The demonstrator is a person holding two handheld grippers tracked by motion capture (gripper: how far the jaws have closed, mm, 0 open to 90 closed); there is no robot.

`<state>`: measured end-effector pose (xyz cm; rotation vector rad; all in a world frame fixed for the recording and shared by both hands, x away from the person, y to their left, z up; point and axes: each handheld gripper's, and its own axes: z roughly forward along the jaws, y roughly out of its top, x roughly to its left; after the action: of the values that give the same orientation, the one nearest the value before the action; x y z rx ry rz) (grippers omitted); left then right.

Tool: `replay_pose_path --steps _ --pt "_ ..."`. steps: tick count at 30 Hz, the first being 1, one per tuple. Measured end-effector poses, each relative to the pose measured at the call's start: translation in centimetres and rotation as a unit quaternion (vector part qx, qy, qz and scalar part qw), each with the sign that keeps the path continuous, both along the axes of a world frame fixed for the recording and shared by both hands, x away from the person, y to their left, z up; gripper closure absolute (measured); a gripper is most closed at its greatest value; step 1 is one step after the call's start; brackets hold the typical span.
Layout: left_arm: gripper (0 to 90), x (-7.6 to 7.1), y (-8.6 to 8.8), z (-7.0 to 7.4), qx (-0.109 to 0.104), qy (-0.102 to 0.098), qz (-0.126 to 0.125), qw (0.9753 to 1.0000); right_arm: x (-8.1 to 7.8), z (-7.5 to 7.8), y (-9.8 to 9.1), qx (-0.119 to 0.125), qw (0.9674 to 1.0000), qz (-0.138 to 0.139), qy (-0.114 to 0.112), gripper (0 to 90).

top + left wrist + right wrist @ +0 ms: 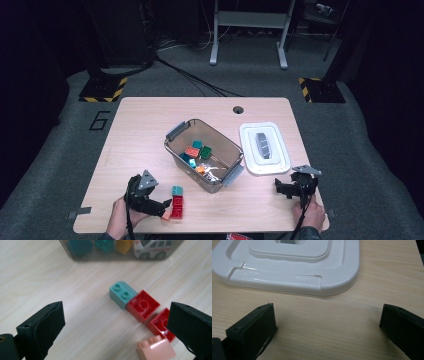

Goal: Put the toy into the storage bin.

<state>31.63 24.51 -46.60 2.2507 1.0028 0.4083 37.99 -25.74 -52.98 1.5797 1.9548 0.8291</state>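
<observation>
Four bricks [140, 312] lie in a row on the table [130, 130] just before the bin [204, 155]—teal, two red, pink. Left gripper [115, 322] hovers over them, jaws wide, nothing held; right gripper [327, 322] idles open near the lid [294, 277]. Likely next—centre on one brick, then close.

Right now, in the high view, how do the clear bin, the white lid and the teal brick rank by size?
1. Clear bin: largest.
2. White lid: somewhat smaller.
3. Teal brick: by far the smallest.
All rest on the same table, so nearness hardly skews this.
</observation>
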Motion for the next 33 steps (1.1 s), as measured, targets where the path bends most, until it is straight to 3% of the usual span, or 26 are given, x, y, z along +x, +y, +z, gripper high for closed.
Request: replay_pose_path --steps 13,18,24,29,33 --pt "5.1 -1.7 -0.6 -2.9 0.022 0.011 -0.006 0.9997 0.0 0.0 0.0 0.000 1.0000 0.000 0.000 0.0" --pt "6.4 -1.4 0.2 -3.1 0.032 0.016 -0.001 0.9994 0.0 0.0 0.0 0.000 1.0000 0.000 0.000 0.0" --pt "9.6 -1.3 1.5 -3.1 0.043 0.001 0.018 0.9989 0.0 0.0 0.0 0.000 1.0000 0.000 0.000 0.0" --pt "18.0 -1.4 2.0 -3.2 0.035 -0.003 0.011 0.9993 0.0 0.0 0.0 0.000 1.0000 0.000 0.000 0.0" --pt "37.0 -1.6 1.8 -3.2 0.035 -0.005 -0.004 0.9994 0.0 0.0 0.0 0.000 1.0000 0.000 0.000 0.0"
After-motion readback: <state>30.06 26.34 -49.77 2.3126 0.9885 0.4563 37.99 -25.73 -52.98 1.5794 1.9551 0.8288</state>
